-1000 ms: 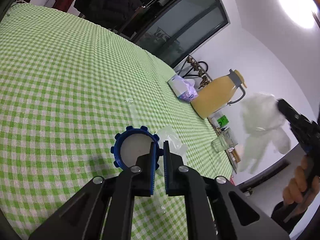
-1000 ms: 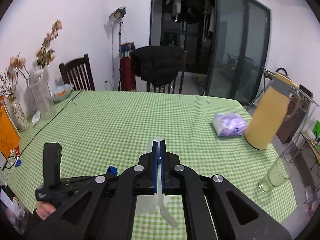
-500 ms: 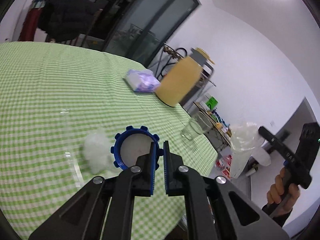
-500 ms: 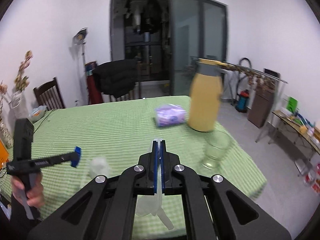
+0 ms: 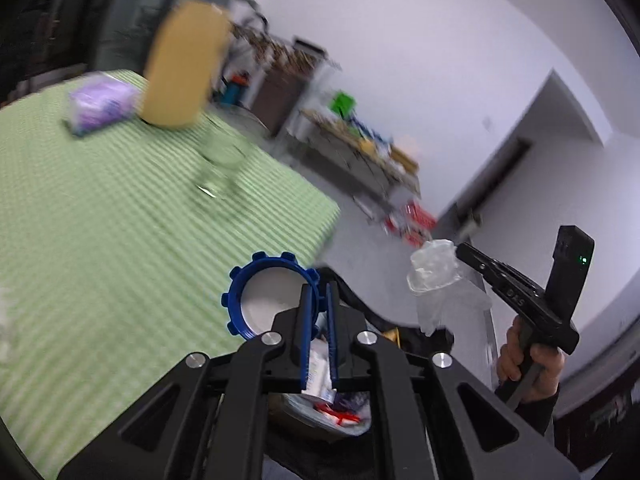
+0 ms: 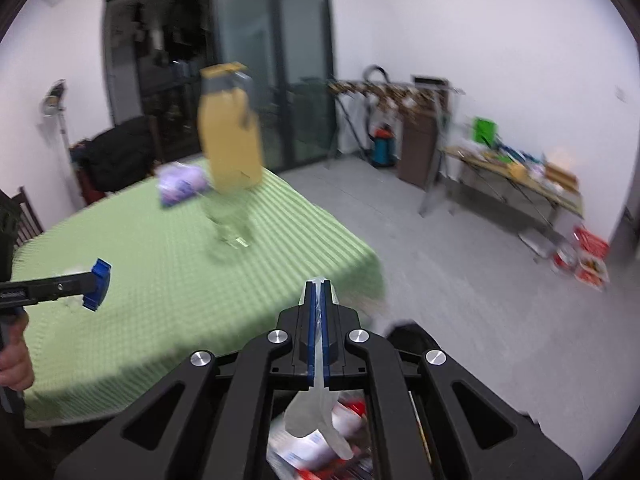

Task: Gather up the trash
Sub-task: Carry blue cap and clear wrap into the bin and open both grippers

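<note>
My left gripper (image 5: 319,292) is shut on a blue notched lid (image 5: 267,294) with a white inside, held over the table's near corner. My right gripper (image 6: 320,289) is shut on a clear plastic glove (image 6: 320,416) that hangs below the fingers; it also shows in the left wrist view (image 5: 436,280). Below both grippers is a black trash bin with a bag holding wrappers (image 5: 332,408), also seen in the right wrist view (image 6: 320,452). The left gripper's blue pad shows in the right wrist view (image 6: 96,284).
The green checked table (image 6: 140,280) holds a yellow pitcher (image 6: 230,140), a drinking glass (image 6: 230,224) and a purple tissue pack (image 6: 180,182). A white crumpled scrap (image 5: 6,316) lies at the table's left edge. A cluttered side table (image 6: 520,176) stands by the far wall.
Both grippers swung right from over the table to its corner above the trash bin, each still holding its item. The view is blurred by motion.
</note>
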Tool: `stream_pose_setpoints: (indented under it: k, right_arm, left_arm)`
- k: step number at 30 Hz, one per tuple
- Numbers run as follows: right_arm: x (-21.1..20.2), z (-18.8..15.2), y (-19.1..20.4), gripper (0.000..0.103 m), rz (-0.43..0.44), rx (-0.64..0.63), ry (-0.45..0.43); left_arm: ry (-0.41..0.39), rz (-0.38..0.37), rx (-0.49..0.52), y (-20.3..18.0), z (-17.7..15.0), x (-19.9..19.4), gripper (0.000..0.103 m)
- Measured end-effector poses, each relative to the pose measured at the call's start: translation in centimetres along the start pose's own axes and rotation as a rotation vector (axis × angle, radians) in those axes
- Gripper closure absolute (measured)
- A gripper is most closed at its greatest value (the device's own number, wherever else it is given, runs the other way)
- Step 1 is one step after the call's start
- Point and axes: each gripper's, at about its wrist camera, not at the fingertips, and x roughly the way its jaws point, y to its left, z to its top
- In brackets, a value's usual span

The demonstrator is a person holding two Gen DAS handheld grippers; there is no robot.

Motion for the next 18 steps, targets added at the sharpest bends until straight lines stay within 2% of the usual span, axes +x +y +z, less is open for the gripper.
stream_pose_setpoints:
  k: [6, 12, 14, 15, 18]
  right_arm:
    - [4.1, -4.9, -4.3, 0.101, -0.048, 0.098, 0.119]
    - [9.7, -11.0, -6.1, 0.099, -0.127, 0.165, 0.262]
    - [11.5, -12.6, -7.1, 0.086, -0.119, 0.223, 0.339]
    - [11.7, -13.0, -7.5, 0.083, -0.116, 0.248, 0.356]
    - [10.6, -12.9, -8.4, 0.071, -0.09, 0.285, 0.322]
  left_arm:
    - [0.154, -0.016, 0.066, -4.0, -1.8, 8.0, 0.099]
    - [0.25, -0.019, 0.102, -5.9, -3.9, 12.1, 0.099]
    - [0.278, -0.018, 0.119, -6.2, -4.4, 13.3, 0.099]
    - [0.291, -0.018, 0.124, -6.4, -4.7, 13.8, 0.099]
    - [0.328, -0.027, 0.124, -7.0, -5.3, 15.9, 0.099]
